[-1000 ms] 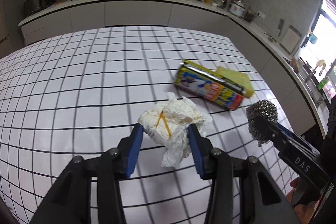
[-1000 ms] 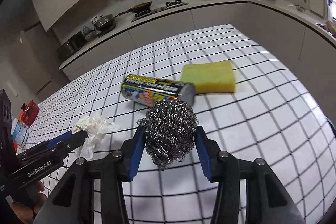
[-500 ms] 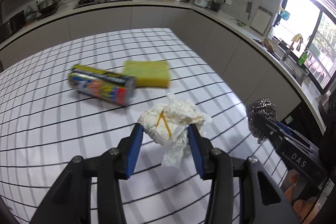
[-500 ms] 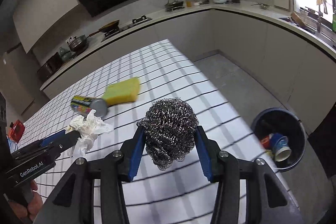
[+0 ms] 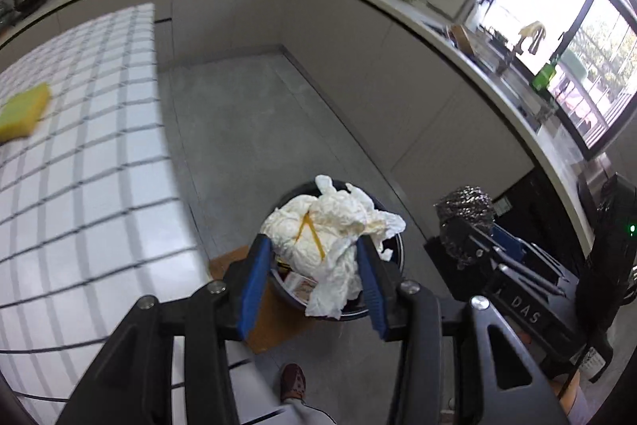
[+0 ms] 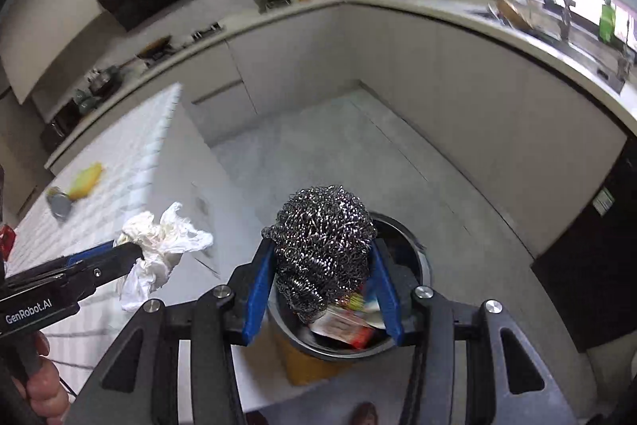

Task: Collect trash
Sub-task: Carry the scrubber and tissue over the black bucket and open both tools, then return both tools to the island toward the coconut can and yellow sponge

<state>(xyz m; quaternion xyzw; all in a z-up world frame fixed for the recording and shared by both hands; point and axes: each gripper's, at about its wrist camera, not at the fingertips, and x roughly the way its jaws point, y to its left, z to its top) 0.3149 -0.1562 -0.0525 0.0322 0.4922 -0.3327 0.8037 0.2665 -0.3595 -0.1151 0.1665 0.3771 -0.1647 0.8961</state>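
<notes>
I see a white surface (image 5: 91, 154) with black grid lines. A yellow sponge (image 5: 24, 112) lies on it. A black bin (image 6: 414, 265) stands on the grey floor (image 5: 247, 122).

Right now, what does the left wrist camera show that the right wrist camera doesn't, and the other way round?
Only the left wrist view shows the yellow streaks on the crumpled paper towel between the left gripper fingers. Only the right wrist view shows colourful wrappers in the trash bin, the can on the table, and a hand on the left gripper's handle. Both show the steel wool ball in the right gripper, the yellow sponge and the checked table.
</notes>
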